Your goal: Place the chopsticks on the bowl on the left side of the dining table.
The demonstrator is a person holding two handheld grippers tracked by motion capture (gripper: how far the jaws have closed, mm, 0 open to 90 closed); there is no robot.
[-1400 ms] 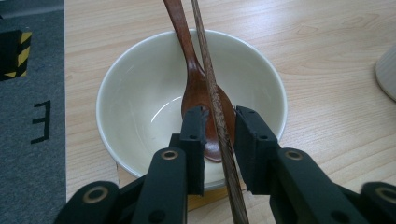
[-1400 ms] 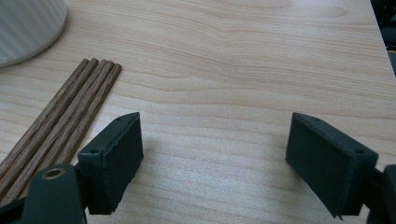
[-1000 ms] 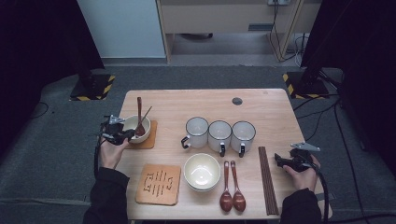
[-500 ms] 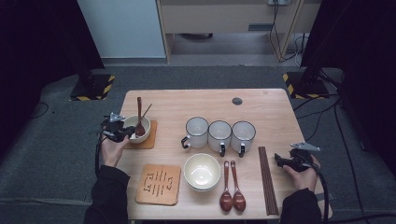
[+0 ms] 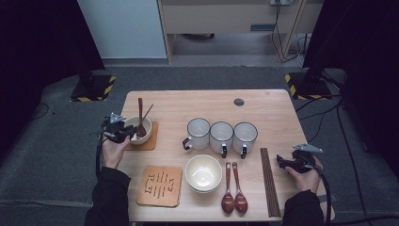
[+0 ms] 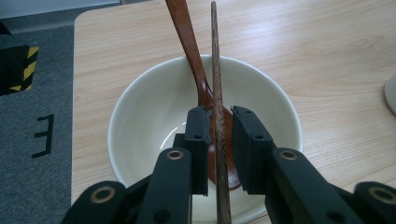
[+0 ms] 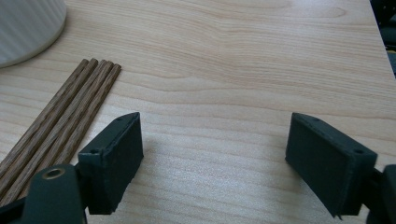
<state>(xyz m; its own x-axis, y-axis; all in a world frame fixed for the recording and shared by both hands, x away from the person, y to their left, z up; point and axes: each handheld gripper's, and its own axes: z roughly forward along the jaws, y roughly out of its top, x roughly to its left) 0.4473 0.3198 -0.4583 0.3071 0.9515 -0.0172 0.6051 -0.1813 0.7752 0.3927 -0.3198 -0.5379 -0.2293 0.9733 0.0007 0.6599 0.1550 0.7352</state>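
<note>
Left claw (image 6: 219, 135) just loosened; chopstick (image 6: 215, 70) stands between its pads.

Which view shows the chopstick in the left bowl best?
The left gripper view: the chopstick runs close up between the left gripper, over the bowl. The high view shows it small; the right gripper view shows other chopsticks.
</note>
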